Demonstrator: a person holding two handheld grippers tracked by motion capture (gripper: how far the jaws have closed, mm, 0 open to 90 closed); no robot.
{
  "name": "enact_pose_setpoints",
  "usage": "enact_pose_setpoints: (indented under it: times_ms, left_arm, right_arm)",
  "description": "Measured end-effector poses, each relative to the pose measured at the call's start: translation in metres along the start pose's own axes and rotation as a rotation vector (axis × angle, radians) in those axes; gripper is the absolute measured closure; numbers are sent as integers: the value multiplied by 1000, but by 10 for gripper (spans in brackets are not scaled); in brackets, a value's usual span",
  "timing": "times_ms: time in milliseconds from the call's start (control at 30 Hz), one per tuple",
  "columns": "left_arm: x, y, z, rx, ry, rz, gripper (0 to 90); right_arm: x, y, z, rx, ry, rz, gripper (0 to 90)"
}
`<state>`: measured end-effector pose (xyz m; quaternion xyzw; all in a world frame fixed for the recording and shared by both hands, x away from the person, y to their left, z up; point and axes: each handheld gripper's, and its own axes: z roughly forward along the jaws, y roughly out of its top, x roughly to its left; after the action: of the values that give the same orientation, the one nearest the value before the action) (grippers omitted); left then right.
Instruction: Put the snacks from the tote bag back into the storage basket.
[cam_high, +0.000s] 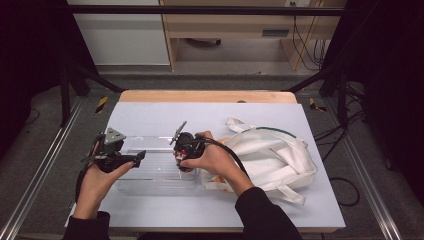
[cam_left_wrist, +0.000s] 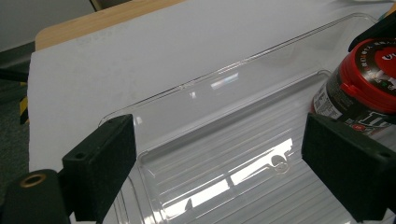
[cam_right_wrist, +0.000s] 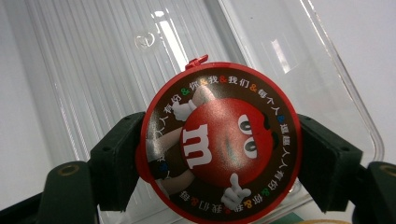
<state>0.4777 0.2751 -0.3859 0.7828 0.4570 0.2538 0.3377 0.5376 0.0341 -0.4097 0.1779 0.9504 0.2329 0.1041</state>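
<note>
I am gripping the candy tub (cam_right_wrist: 219, 144) with the right tool (cam_right_wrist: 219, 154), pads pressing on either side of its red lid, and holding it over the clear plastic tray (cam_left_wrist: 224, 140), probably for lowering inside. The left tool (cam_left_wrist: 219, 158) is standing released, nothing between its pads, hovering at the tray's near end, perhaps to steady it. On the tabletop (cam_high: 150, 117), a white cloth bag (cam_high: 270, 155) is lying beside the tray.

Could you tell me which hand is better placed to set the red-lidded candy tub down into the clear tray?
Right: its tool already grips the candy tub over the clear tray; the left tool is open.
</note>
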Motion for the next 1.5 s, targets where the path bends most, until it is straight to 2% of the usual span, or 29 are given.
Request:
enact_pose_setpoints:
  times_ms: [133,233,300,400,500,633,800,1033,1233,1500]
  left_arm:
    - [0,0,0,-1,-1,1,102]
    - [0,0,0,-1,-1,0,101]
    - [0,0,0,1,0,1,101]
    - [0,0,0,-1,1,0,101]
    - [0,0,0,-1,2,1,99]
    - [0,0,-1,-4,2,-2,99]
    - [1,0,0,0,3,-4,99]
    - [0,0,-1,1,5,-1,98]
    - [0,0,-2,0,8,0,98]
    - [-3,3,-6,-10,12,11,98]
  right_arm:
    - [0,0,0,0,2,2,241]
    - [0,0,-1,1,7,17,193]
    - [0,0,-2,10,15,6,170]
    - [1,-1,-7,-9,5,13,128]
    - [-1,-1,-15,-40,-2,25,118]
    - [-4,-2,-28,-105,4,52,118]
    - [-7,-6,-48,-186,-13,78,119]
    - [-12,-18,-73,-256,-29,118,101]
    - [-14,-34,-95,-307,-69,151,103]
    - [-19,-60,-116,-343,-129,201,98]
